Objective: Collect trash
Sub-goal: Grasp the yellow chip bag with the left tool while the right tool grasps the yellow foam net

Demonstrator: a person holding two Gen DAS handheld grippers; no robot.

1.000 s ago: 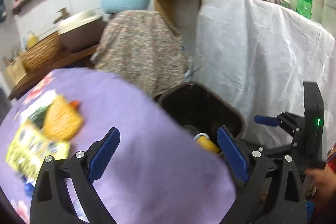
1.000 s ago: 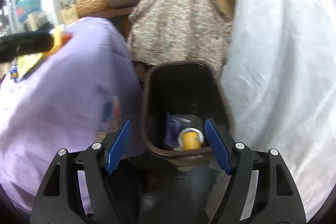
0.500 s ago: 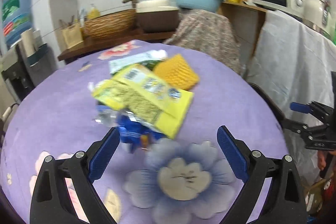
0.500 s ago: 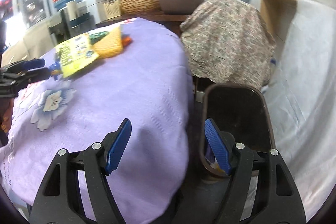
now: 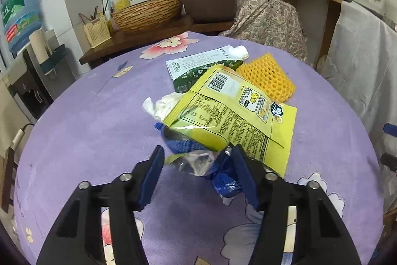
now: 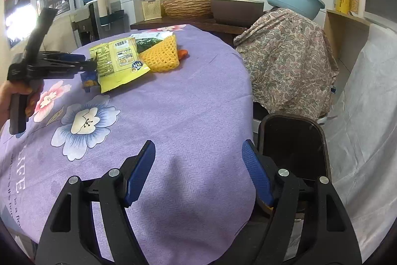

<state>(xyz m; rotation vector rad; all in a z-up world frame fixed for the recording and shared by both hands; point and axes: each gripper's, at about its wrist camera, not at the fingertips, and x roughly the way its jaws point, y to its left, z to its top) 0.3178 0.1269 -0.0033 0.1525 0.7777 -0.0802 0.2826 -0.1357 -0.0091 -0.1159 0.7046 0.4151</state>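
As I looked along the left gripper (image 5: 198,173), its fingers (image 5: 151,175) were closing on a crumpled blue and clear wrapper (image 5: 213,170) that lay directly between them. From this view I could not tell whether the pads were already pressing on it; the right-hand pad seemed to touch the blue part, while the left-hand pad stood a little apart.

That wrapper was the nearest piece of a small trash heap towards the far side of the purple flowered surface (image 5: 86,116). A yellow snack bag (image 5: 235,113) lay just beyond, partly over the wrapper, its long axis slanting across the line of the fingers. Behind it were a white tissue (image 5: 163,103), a green and white carton (image 5: 203,63) and a yellow foam net (image 5: 268,78).

My right gripper (image 6: 198,173) hung released and empty over the near right edge of the surface, well apart from the heap. The dark bin (image 6: 292,140) stood on the floor just beside that edge, right next to the right gripper.

I judged the left hand much nearer the trash, and the bin lay off to its right.
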